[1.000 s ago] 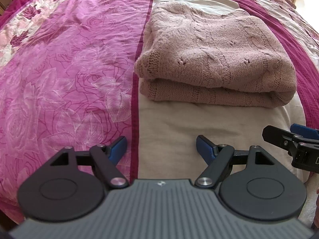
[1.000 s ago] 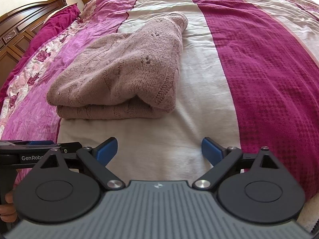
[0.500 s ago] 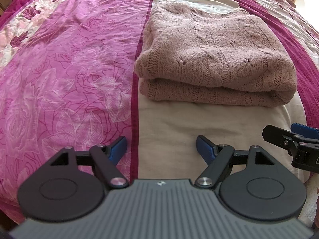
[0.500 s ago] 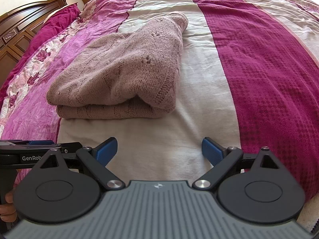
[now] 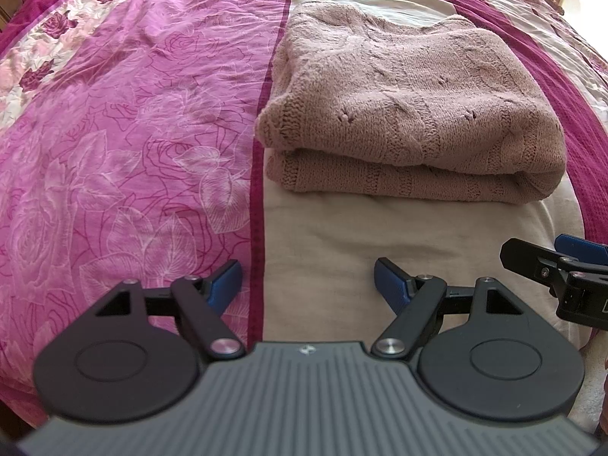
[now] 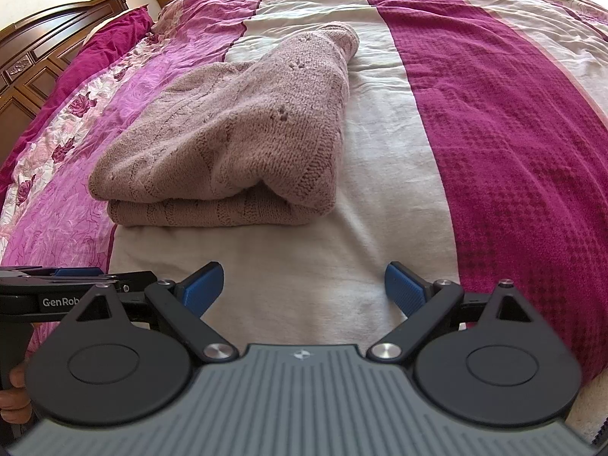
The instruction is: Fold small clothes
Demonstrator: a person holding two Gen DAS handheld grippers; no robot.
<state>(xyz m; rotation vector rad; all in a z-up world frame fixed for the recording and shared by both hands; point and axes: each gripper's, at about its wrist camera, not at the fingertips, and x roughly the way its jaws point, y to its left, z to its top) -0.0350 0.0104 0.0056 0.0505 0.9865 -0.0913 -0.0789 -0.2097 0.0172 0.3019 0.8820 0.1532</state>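
Covering nearly all of both views, the bedspread (image 5: 125, 144) runs in lengthwise bands: pink rose print at 9 o'clock in the left wrist view, cream down the middle, deep magenta at 3 o'clock. A dark wooden headboard (image 6: 41, 53) shows at 10 o'clock in the right wrist view.

On the cream band lies the dusty-pink knitted sweater (image 5: 410, 114), folded into a thick rectangle of 2 visible layers, its near edge facing both cameras. In the left wrist view it sits at 12 to 1 o'clock; in the right wrist view (image 6: 228, 140) it sits at 11 o'clock.

Each tool is well apart from the sweater. The left gripper (image 5: 307, 285) has its blue pads (image 5: 224, 281) spread wide, grasping nothing, only bedspread between them. The right gripper (image 6: 304, 288) is likewise released, its pads (image 6: 404, 288) apart over bare cream cloth.
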